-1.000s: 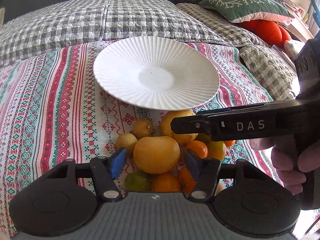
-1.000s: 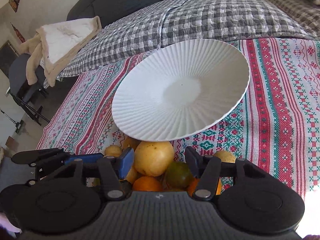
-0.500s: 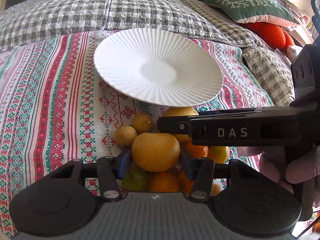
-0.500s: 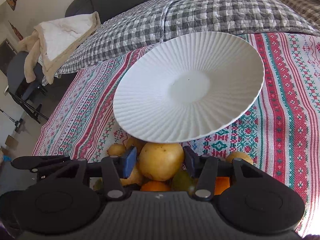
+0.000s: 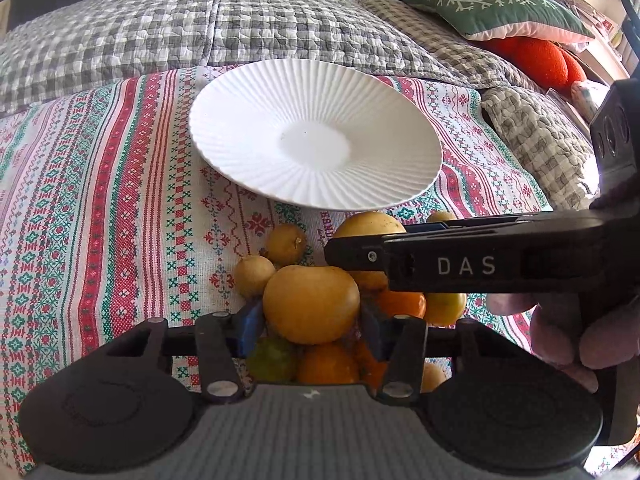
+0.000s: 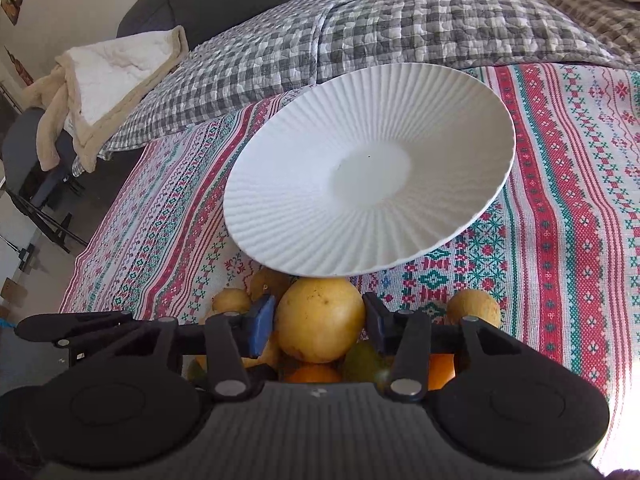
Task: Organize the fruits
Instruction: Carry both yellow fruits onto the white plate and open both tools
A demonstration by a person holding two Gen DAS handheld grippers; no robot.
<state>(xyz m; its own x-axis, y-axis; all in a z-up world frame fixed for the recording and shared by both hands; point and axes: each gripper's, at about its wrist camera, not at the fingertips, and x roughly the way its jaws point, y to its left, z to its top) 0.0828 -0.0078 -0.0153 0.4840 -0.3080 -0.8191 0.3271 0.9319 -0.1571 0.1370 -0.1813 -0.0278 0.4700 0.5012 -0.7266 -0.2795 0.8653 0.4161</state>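
A white ribbed ceramic plate point(image 5: 316, 136) point(image 6: 372, 168) lies on a red, green and white patterned woven cloth point(image 5: 100, 184) point(image 6: 560, 184) spread over the bed, toward the cloth's far edge, where a grey checked quilt point(image 5: 200, 20) point(image 6: 380, 12) begins. At the plate's near rim, a heap of yellow, orange and green round fruits point(image 5: 400, 304) point(image 6: 320, 372) sits on the cloth. The left hand-held gripper point(image 5: 310, 322) has its blue-padded fingers point(image 5: 250, 322) closed part-way against both sides of a large yellow-orange fruit point(image 5: 311, 304) on top of the heap, with two small yellow fruits point(image 5: 285, 243) lying just beyond it on the cloth. The right hand-held gripper point(image 6: 318, 326) point(image 5: 352, 254) likewise has its fingers point(image 6: 262, 324) pressed to either side of a large pale yellow fruit point(image 6: 320, 318) point(image 5: 368, 224) that touches the plate's near rim; in the left wrist view this gripper reaches in from the right, marked "DAS", held by a gloved hand point(image 5: 572, 332). A green embroidered cushion point(image 5: 496, 8) and an orange fuzzy cushion point(image 5: 536, 56) rest at the bed's far right corner, and a cream blanket point(image 6: 104, 80) is draped at the far left.
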